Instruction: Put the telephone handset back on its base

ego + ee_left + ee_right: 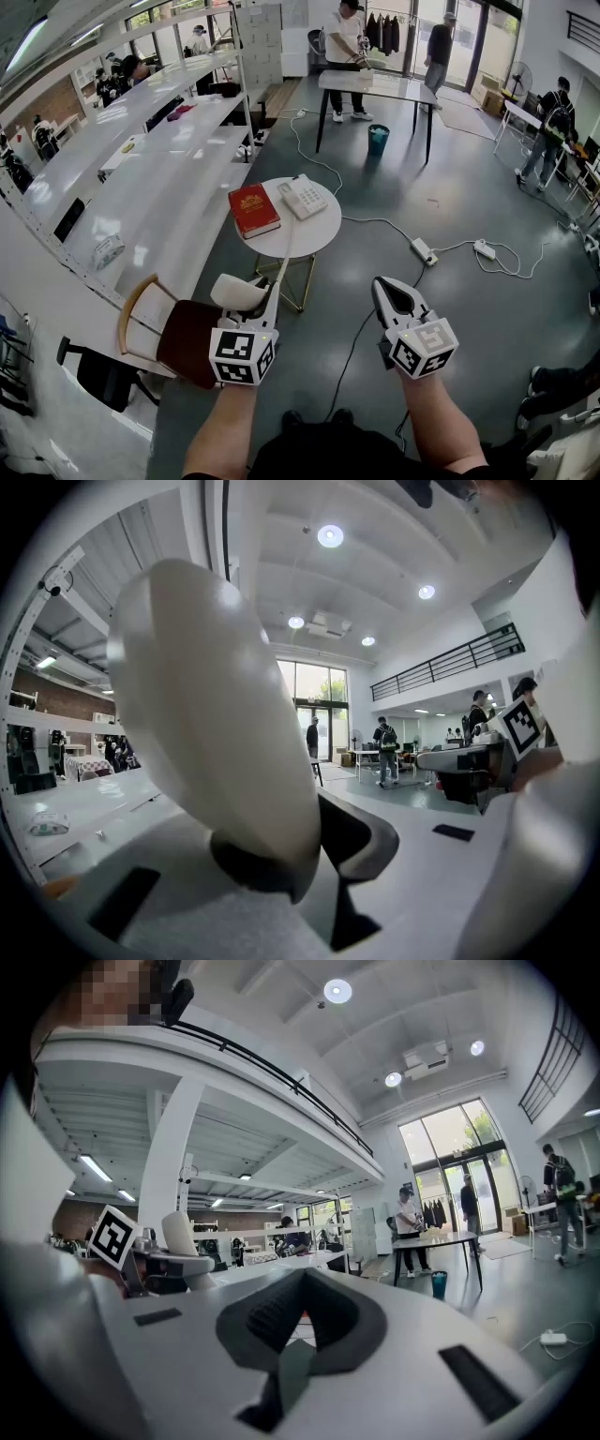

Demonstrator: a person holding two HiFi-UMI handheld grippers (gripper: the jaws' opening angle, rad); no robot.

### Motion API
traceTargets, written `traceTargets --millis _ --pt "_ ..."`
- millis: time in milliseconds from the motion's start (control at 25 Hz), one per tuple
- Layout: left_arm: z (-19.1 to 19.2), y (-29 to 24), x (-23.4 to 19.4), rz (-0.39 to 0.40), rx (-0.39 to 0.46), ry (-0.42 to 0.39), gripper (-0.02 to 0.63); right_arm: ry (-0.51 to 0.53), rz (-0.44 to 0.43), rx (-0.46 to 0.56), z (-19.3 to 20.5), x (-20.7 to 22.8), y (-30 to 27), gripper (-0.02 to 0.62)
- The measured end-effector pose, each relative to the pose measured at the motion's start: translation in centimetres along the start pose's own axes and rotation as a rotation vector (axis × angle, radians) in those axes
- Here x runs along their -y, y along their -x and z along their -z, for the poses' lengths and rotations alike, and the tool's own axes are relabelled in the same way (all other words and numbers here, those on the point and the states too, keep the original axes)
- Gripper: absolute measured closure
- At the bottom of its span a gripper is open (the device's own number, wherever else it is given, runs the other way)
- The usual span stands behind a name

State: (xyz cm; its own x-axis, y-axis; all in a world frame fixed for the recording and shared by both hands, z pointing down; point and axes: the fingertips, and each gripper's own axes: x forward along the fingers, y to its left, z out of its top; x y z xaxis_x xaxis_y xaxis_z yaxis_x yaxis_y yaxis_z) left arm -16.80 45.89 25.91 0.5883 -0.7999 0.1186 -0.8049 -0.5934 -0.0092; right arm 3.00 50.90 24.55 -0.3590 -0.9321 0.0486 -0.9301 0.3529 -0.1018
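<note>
The white telephone base point(302, 197) sits on a small round white table point(319, 234), beside a red book point(253, 210). My left gripper point(263, 298) is shut on the white handset point(238, 292), holding it in the air short of the table, and a thin cord point(284, 251) runs up from it to the base. In the left gripper view the handset point(211, 714) fills the space between the jaws of the left gripper point(314, 860). My right gripper point(386, 289) hangs to the right over the floor, shut and empty. Its closed jaws also show in the right gripper view point(298, 1330).
A wooden chair with a dark red seat point(186, 339) stands just left of my left gripper. A long white counter point(141, 178) runs along the left. Power strips and cables point(424, 251) lie on the grey floor. People stand at a far table point(375, 84) by a teal bin point(378, 139).
</note>
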Motion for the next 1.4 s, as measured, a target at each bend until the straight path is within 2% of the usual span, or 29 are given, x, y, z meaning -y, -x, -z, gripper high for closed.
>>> traceTargets --millis 200,440,640,960,1400 --pt "-0.2 -1.2 0.5 0.024 -0.017 -0.021 0.532 0.028 -0.018 -0.005 -0.5 0.9 -0.6 0.592" --pt "-0.6 -1.4 0.9 0.01 -0.013 -0.016 0.532 0.013 -0.012 -0.005 -0.1 1.9 0.0 0.592" --pt "-0.8 -1.8 2.9 0.011 -0.005 -0.014 0.532 -0.024 -0.029 0.0 0.3 3.0 1.2 0.591" --pt "-0.6 -3.7 7.1 0.025 -0.003 -0.048 0.532 -0.015 -0.027 0.011 0.3 6.4 3.5 0.591" --pt "-0.4 -6.3 7.6 0.018 0.006 -0.002 0.532 -0.04 -0.033 -0.037 1.9 9.0 2.3 0.591"
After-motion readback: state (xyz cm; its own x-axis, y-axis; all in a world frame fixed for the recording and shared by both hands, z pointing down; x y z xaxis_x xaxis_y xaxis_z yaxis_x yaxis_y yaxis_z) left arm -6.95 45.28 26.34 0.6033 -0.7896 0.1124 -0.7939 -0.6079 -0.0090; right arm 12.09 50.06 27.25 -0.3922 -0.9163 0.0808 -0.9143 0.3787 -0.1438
